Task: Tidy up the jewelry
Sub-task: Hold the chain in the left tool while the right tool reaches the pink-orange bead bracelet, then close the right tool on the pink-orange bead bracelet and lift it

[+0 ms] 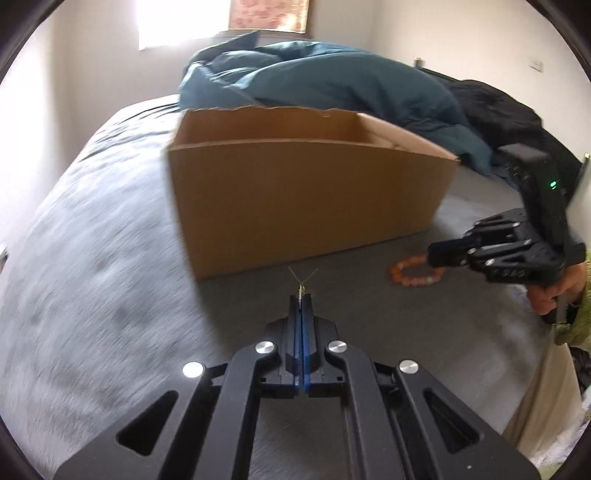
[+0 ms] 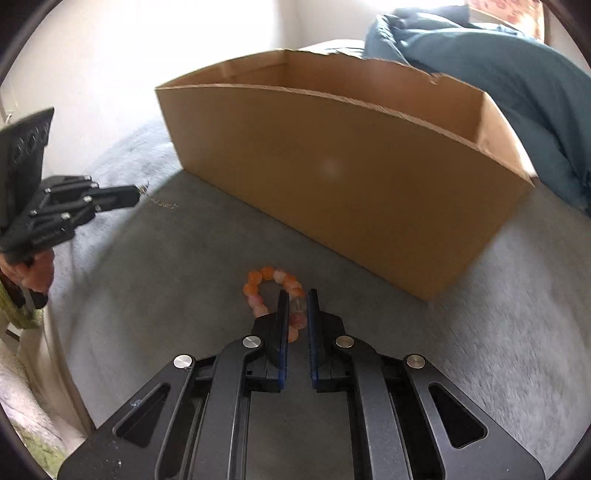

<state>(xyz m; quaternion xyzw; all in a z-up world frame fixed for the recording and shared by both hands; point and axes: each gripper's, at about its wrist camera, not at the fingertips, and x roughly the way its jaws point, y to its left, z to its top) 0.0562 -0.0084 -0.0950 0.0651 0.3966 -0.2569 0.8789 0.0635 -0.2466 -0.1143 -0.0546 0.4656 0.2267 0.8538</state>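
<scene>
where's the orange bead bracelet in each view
Left wrist view: the orange bead bracelet lies at lower right on the grey bedspread, its right end hidden behind the right gripper.
Right wrist view: centre, low in the picture, one side between the right gripper's jaws.
Shared landmark: the cardboard box, just behind the bracelet in both.

Daylight glares from window [image 1: 177, 22]; fisheye edges bend; motion blur.
</scene>
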